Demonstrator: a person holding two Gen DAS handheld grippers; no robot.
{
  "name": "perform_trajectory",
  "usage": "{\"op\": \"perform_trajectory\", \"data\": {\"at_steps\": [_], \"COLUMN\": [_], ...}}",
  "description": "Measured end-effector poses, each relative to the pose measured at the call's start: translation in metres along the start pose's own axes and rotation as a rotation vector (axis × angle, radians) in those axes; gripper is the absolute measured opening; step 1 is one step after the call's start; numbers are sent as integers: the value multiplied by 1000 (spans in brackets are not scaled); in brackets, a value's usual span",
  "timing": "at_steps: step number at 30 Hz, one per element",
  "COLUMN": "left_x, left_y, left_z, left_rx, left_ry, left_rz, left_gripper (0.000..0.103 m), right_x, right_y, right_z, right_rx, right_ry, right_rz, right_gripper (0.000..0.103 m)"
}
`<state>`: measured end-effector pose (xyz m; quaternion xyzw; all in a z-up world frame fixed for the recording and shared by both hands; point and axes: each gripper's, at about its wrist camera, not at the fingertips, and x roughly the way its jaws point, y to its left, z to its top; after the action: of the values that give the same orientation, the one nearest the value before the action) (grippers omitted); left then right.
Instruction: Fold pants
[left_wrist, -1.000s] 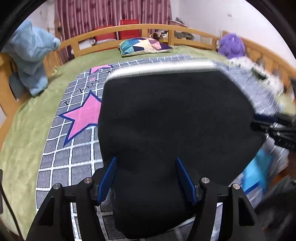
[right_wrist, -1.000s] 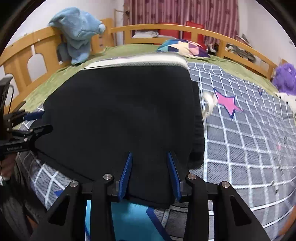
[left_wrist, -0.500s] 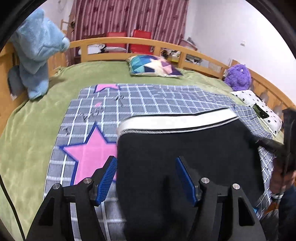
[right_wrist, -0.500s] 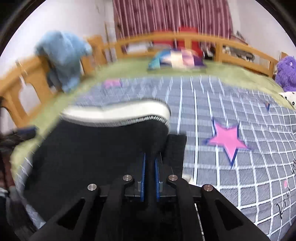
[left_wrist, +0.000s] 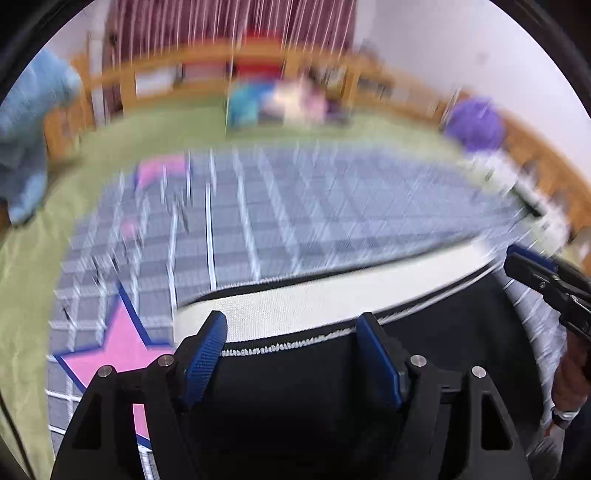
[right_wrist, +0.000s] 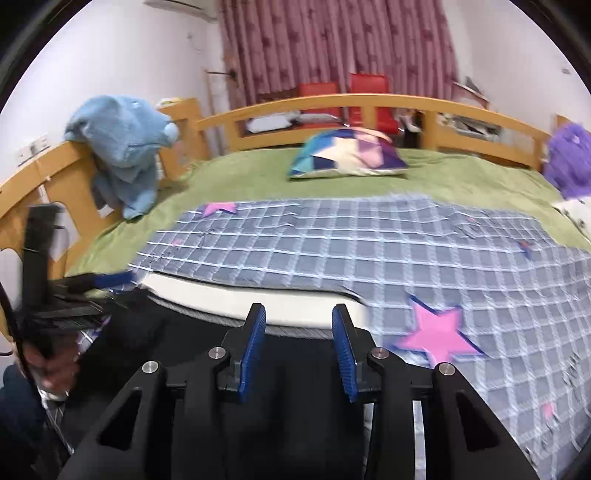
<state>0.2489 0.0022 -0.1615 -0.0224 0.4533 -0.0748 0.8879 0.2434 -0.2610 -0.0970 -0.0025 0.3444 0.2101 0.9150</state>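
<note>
Black soft-knit pants (left_wrist: 314, 398) with white elastic waistband (left_wrist: 295, 310) flat on grid-patterned blanket (right_wrist: 369, 243); limp, light, likely to sag. Left gripper (left_wrist: 291, 350) and right gripper (right_wrist: 298, 341) fingers spread wide, holding nothing. Best pinched at waistband corners.

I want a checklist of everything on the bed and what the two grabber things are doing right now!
Surface: grey checked blanket with pink stars, over a green sheet.
Job's things: black pants lying flat, white waistband toward the pillow.
Clutter: patchwork pillow, blue plush, purple plush.
Grippers: left gripper open; right gripper open; both over the pants, holding nothing.
Cables: nothing seen for sure.
Surroundings: wooden bed rail, striped curtain, red chairs.
</note>
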Motion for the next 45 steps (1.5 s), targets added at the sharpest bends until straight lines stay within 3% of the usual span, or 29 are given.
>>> {"op": "perform_trajectory", "data": {"at_steps": [1, 2, 3, 4, 7, 10, 15, 17, 22, 27, 30, 32, 34, 37, 43, 45], "left_x": [15, 16, 9, -1, -41, -73, -88, -102, -115, -137, -157, -172, -189, -216, -256, -264], "left_y": [4, 7, 10, 11, 14, 9, 1, 7, 14, 9, 2, -6, -14, -26, -51, -56], "left_z": [-2, -3, -4, -4, -19, -68, -163, -177, -188, -202, -195, -185, -171, -161, -165, -170], "left_rx": [-9, -12, -12, -11, -11, 16, 36, -15, -65, -56, -56, -61, -77, -90, -76, -79], "left_ry": [49, 41, 27, 20, -36, -62, -60, -96, -36, -36, -69, -90, -114, -166, -207, -218], "left_rz": [-7, -25, -42, -34, -30, -70, 19, -6, -69, -29, -6, 19, 63, 72, 123, 145], "left_gripper": [72, 70, 68, 61, 61, 61, 63, 64, 64, 64, 64, 64, 66, 73, 83, 84], "right_x": [23, 48, 71, 79, 52, 14, -31, -49, -74, -89, -111, -129, -144, -167, -191, -199], "right_y": [4, 3, 0, -3, -13, -10, 7, 12, 13, 23, 29, 35, 43, 56, 78, 82], "right_z": [-1, -9, -18, -21, -10, -21, -88, -117, -146, -161, -150, -138, -126, -107, -98, -102], "right_rx": [-4, -2, 2, 5, 103, 119, 64, 47, 95, 89, 121, 121, 111, 111, 99, 105], "right_ry": [48, 120, 173, 167, 155, 124, 167, 132, 148, 197, 143, 91, 54, 32, 49, 49], "right_rz": [-4, -27, -63, -72, -10, 35, -7, -39, -41, -52, -48, -64, -101, -136, -178, -190], "right_gripper": [34, 25, 25, 25, 21, 21, 22, 22, 27, 27, 37, 52, 58, 64, 64, 75]}}
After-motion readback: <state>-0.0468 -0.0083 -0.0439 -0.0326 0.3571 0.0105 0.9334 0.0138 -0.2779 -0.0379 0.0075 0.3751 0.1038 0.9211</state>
